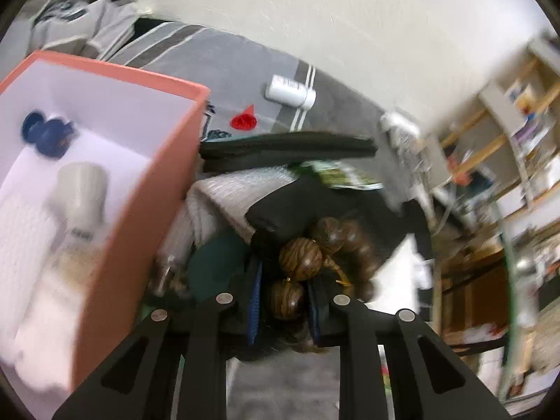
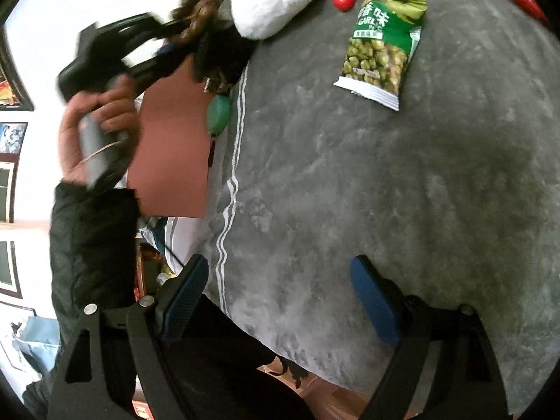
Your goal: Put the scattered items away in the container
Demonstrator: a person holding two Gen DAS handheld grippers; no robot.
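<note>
We see glossy striped wooden beads [image 1: 300, 254], a matt salmon cardboard box [image 1: 140, 210], a shiny crinkled plastic snack packet [image 2: 381, 45], and soft grey napped cloth [image 2: 367, 182] beneath.

A cup [image 1: 82, 192] lies in the box [image 1: 140, 210], beads [image 1: 301, 259] right of it.

Open grey blanket [image 2: 350, 192] fills the right wrist view's centre, only a snack packet [image 2: 383, 42] at upper right; the pink box [image 1: 140, 189] walls off the left wrist view's left.
</note>
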